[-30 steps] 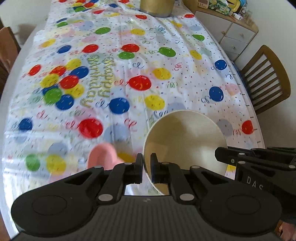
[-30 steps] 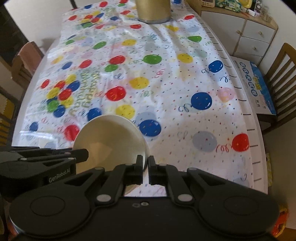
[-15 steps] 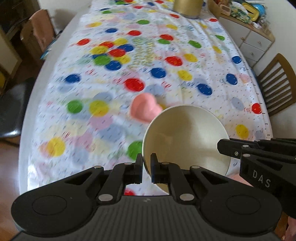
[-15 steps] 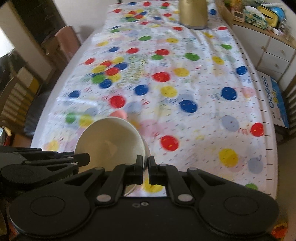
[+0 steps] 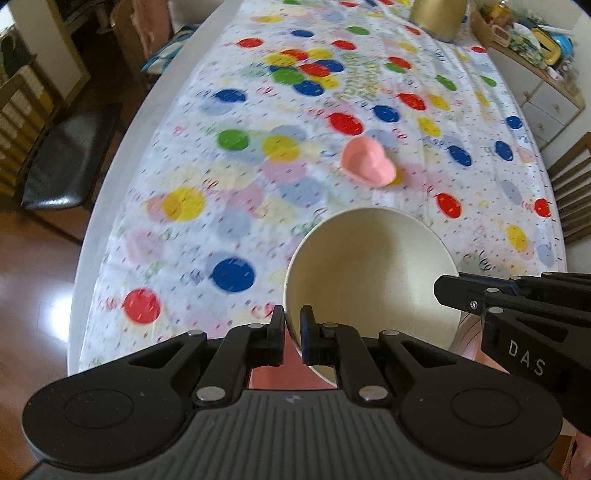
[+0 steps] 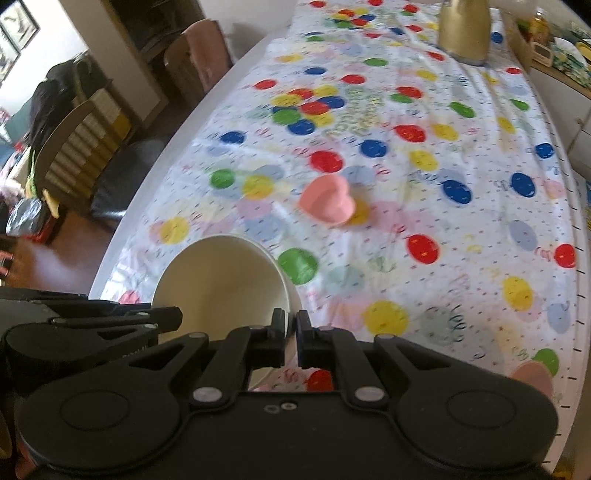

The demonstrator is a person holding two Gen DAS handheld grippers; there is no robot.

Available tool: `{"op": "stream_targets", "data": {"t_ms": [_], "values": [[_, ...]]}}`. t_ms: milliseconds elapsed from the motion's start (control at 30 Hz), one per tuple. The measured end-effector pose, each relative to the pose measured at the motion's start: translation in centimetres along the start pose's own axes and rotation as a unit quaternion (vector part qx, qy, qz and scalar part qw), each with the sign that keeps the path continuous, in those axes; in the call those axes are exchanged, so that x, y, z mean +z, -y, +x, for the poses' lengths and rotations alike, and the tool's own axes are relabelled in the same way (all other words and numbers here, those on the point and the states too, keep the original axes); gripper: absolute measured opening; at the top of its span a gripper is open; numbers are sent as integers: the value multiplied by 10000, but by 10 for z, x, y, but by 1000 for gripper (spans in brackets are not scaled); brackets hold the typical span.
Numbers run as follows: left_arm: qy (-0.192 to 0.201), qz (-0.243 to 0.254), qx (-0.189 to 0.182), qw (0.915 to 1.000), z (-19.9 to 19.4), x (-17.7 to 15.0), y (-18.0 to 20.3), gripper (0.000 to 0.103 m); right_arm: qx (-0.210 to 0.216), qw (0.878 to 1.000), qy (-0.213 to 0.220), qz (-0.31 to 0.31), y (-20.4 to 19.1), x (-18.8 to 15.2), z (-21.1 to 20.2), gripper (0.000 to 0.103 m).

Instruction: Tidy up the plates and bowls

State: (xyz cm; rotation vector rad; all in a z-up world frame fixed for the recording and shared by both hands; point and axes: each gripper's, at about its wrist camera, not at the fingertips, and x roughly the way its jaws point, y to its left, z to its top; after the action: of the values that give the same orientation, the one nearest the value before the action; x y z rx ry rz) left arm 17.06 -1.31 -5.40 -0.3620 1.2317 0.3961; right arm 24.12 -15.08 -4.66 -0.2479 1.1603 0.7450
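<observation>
A cream bowl (image 5: 373,273) hangs tilted above the near end of the table, gripped at opposite sides of its rim. My left gripper (image 5: 292,326) is shut on the bowl's near-left rim. My right gripper (image 6: 290,328) is shut on the bowl (image 6: 221,280) at its right rim, and shows as a black jaw (image 5: 480,295) on the right of the left wrist view. A pink heart-shaped bowl (image 5: 367,165) sits on the tablecloth further out, apart from both grippers, and appears again as the pink heart bowl (image 6: 327,201) in the right wrist view.
The table wears a balloon-print tablecloth (image 5: 236,206). A gold jug (image 6: 464,31) stands at the far end. A black chair (image 5: 70,162) stands left of the table, wooden chairs (image 5: 570,192) right, a white cabinet (image 5: 546,99) beyond. Something pink (image 6: 533,376) lies at the near-right table edge.
Both grippers have carried the cream bowl back toward the near end of the table and rolled. The pink heart bowl, first beside the bowl, now lies well beyond it.
</observation>
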Motion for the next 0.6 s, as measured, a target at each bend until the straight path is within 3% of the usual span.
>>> {"op": "stream_targets", "data": {"t_ms": [600], "values": [[-329,-244,1,9992,10,-41,-33,7,196,9989,-352,-234,-33,-34,19,5]]}}
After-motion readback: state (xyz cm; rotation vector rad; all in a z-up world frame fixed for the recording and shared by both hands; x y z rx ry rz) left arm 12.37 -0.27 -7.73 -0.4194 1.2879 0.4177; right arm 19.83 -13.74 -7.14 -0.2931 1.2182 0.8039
